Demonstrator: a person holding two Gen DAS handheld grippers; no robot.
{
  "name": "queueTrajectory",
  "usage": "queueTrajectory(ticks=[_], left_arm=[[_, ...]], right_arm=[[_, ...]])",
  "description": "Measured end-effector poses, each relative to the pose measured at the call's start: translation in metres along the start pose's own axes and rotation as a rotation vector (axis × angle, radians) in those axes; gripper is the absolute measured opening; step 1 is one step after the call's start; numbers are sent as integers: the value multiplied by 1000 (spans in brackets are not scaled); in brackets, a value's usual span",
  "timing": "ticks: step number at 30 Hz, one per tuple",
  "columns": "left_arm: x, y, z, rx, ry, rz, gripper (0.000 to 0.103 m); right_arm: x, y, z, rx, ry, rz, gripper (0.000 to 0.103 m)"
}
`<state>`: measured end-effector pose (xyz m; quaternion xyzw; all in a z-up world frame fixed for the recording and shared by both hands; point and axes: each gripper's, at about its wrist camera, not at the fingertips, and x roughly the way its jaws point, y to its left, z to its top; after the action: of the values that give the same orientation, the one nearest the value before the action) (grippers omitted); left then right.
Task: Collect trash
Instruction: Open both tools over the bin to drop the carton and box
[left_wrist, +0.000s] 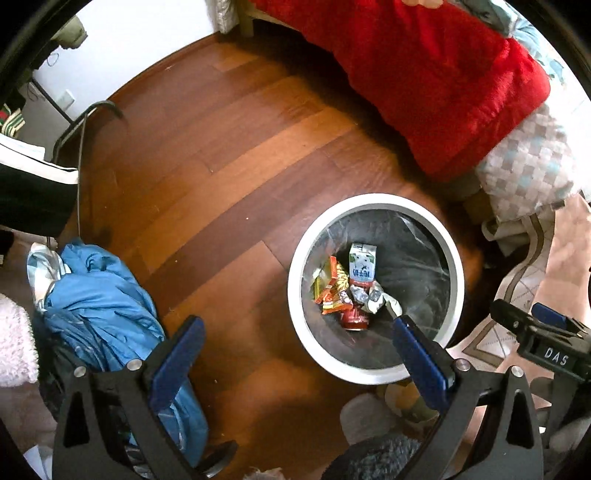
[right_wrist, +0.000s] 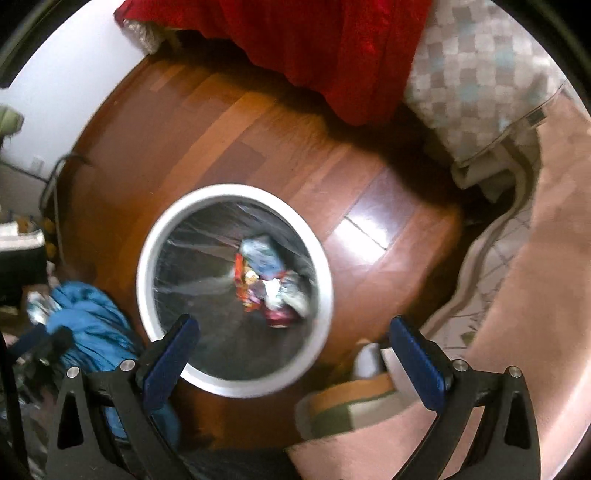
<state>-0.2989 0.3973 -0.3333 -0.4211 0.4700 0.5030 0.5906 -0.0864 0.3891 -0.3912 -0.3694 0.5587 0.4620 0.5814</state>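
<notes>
A round white trash bin (left_wrist: 295, 284) with a dark liner stands on the wooden floor. Inside lie a white-and-blue milk carton (left_wrist: 362, 263), orange snack wrappers (left_wrist: 332, 291), crumpled foil and a red can (left_wrist: 355, 320). My left gripper (left_wrist: 299, 328) is open and empty, above the floor, its right finger over the bin's near rim. The right gripper shows at the right edge of the left wrist view (left_wrist: 532, 321). In the right wrist view, which is blurred, the bin (right_wrist: 146, 258) sits just ahead with the trash (right_wrist: 269, 284) inside. My right gripper (right_wrist: 291, 328) is open and empty above the bin's near rim.
A bed with a red blanket (left_wrist: 443, 85) and a checkered pillow (left_wrist: 528, 166) stands behind the bin. A blue jacket (left_wrist: 107, 306) lies heaped at the left. A pink rug (right_wrist: 535, 295) lies at the right. A slipper (right_wrist: 351, 402) lies near my right gripper.
</notes>
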Motion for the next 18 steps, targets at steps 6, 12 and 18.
queueTrajectory(ticks=[6,12,18], left_arm=[[-8,-13,-14,34,8,-13,103],[-24,-18,-24,58,-14,-8,103],[-48,-20,-30,67,-58,-10,103]], right_arm=[[-16,0,-27,-49,-4,-17,103],[-32,0,-45,-54,-9,4,103],[-64,2,-54,-62,-55,15,103]])
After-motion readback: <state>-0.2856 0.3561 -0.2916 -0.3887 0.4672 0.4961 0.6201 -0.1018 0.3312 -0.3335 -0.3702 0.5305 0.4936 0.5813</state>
